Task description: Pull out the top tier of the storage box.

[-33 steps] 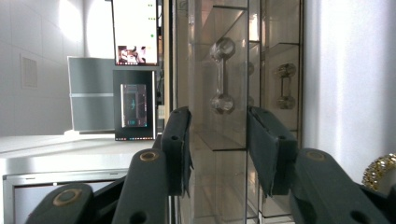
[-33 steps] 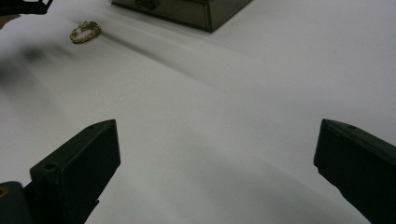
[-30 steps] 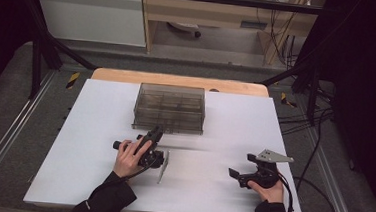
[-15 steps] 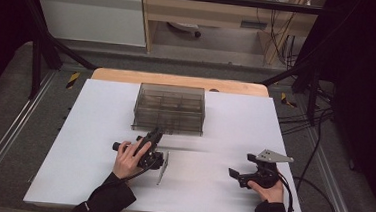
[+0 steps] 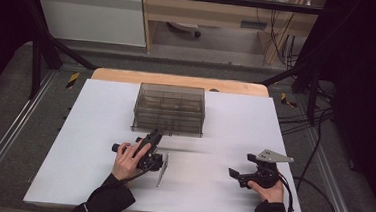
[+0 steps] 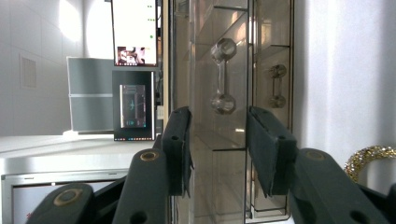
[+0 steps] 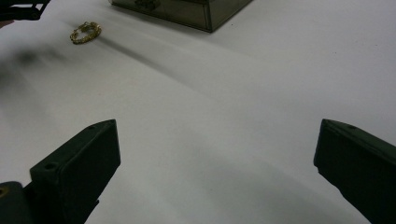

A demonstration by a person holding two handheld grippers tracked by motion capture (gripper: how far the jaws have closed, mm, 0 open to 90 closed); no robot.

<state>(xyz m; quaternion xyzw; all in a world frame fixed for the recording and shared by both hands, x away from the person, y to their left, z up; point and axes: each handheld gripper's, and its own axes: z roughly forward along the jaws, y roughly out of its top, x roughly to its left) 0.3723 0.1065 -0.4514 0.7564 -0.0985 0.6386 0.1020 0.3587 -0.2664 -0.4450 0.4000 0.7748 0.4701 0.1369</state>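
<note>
On the white table [image 5: 74, 128], taking the smoky clear drawer box [image 5: 169, 109] as the landmark, the left gripper [image 5: 155, 136] lies just in front of the box's front face, a little toward the box's left half, rolled onto its side in the person's left hand [image 5: 124, 160]. In the left gripper view its jaws stand partly apart with nothing between the pads, aimed at the box front, where two clear dumbbell-shaped drawer handles [image 6: 223, 76] show; the nearer one sits in line with the gap between the jaws, but farther off and untouched. A small gold sparkly ring [image 7: 86, 31] lies on the table just in front of the box, beside the left gripper; in the left gripper view it peeks out at the lower right edge [image 6: 369, 157]. Well to the right of the box and nearer the person, the right gripper [image 5: 232, 173] rests low over the table in the right hand [image 5: 269, 191], its jaws spread wide and empty, pointed across bare table toward the ring and the box's corner.
</note>
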